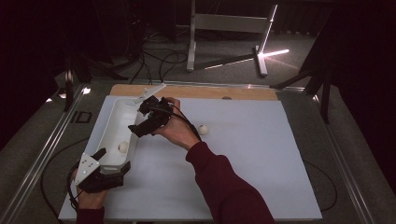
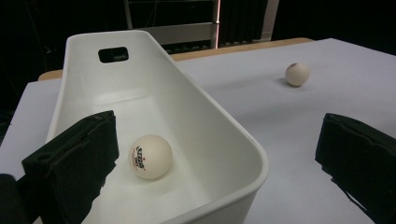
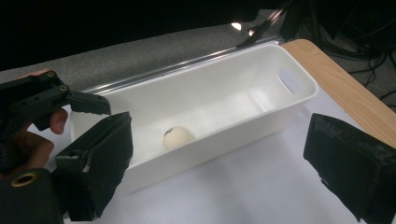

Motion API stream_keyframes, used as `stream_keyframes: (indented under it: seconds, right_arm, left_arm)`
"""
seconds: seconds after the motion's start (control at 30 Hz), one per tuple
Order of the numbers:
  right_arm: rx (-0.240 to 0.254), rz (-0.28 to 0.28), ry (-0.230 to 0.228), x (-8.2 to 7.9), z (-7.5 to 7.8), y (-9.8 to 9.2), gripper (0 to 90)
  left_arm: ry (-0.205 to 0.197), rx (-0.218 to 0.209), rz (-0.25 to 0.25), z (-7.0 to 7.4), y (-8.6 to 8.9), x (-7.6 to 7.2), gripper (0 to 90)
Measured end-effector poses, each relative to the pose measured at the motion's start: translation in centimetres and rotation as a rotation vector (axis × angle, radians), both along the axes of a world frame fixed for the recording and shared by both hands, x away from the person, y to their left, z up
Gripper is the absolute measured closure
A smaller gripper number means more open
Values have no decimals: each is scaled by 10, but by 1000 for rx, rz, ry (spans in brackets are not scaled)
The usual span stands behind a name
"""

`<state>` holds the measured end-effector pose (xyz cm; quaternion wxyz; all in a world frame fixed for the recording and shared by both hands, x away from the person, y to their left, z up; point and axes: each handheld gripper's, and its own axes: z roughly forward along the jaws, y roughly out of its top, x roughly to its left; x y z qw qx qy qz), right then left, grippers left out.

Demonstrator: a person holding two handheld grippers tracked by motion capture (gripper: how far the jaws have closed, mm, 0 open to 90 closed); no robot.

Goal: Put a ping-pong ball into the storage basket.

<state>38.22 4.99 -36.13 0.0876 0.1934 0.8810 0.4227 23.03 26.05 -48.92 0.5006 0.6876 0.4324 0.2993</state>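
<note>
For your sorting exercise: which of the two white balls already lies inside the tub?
The ball near the left gripper lies in the white tub; the other ball rests on the table outside it.

One ball (image 1: 123, 147) in bin (image 1: 116, 116), another (image 1: 202, 129) beside.

Ball (image 2: 150, 157) print (red, small) unreadable

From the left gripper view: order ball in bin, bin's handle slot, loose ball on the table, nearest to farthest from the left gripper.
1. Ball in the bin: just ahead of the left gripper, beside its left jaw, on the white bin floor.
2. Loose ball: on the table, right of the bin.
3. Handle slot: in the bin's far end wall.
</note>
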Motion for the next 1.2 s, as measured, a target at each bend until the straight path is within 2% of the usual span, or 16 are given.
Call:
stream_keyframes:
  seconds: [1.2]
  right_arm:
    - [-32,-73,-12,9,1,-48,78]
  left_arm:
    - [-2,-2,2,0,-1,0,0]
